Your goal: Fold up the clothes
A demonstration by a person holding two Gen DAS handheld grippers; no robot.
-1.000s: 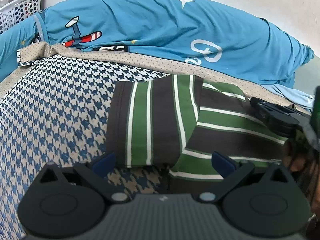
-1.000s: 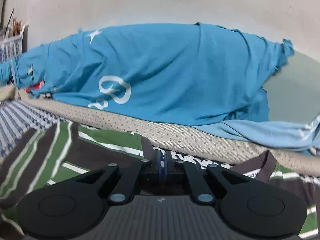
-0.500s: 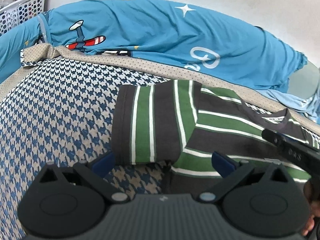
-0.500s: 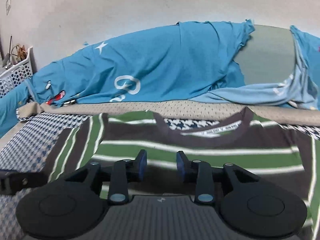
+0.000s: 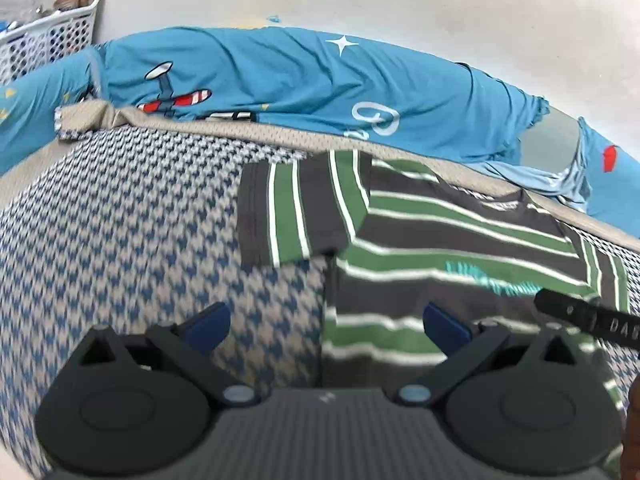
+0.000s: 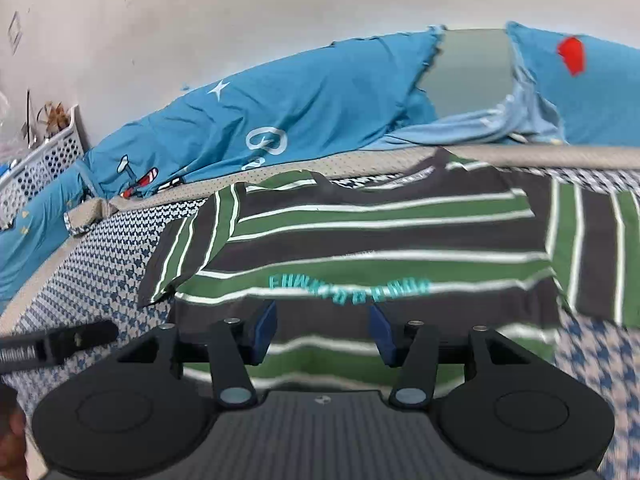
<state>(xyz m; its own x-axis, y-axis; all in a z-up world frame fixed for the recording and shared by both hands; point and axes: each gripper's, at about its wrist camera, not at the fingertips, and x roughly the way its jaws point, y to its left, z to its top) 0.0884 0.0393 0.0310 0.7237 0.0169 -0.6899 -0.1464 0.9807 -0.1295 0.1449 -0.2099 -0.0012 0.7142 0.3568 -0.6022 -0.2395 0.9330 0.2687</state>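
Right wrist view alone shows striped shirt [image 6: 380, 240] whole, both sleeves.

A plain pale wall [image 6: 280, 12] is standing beyond the gripper. A houndstooth bedcover [image 5: 120, 240] is lying below it, a white basket [image 5: 48, 40] sitting far left.

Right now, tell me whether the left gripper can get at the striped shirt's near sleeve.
Probably yes: the left gripper is open, and nothing lies between it and the sleeve flat on the houndstooth cover.
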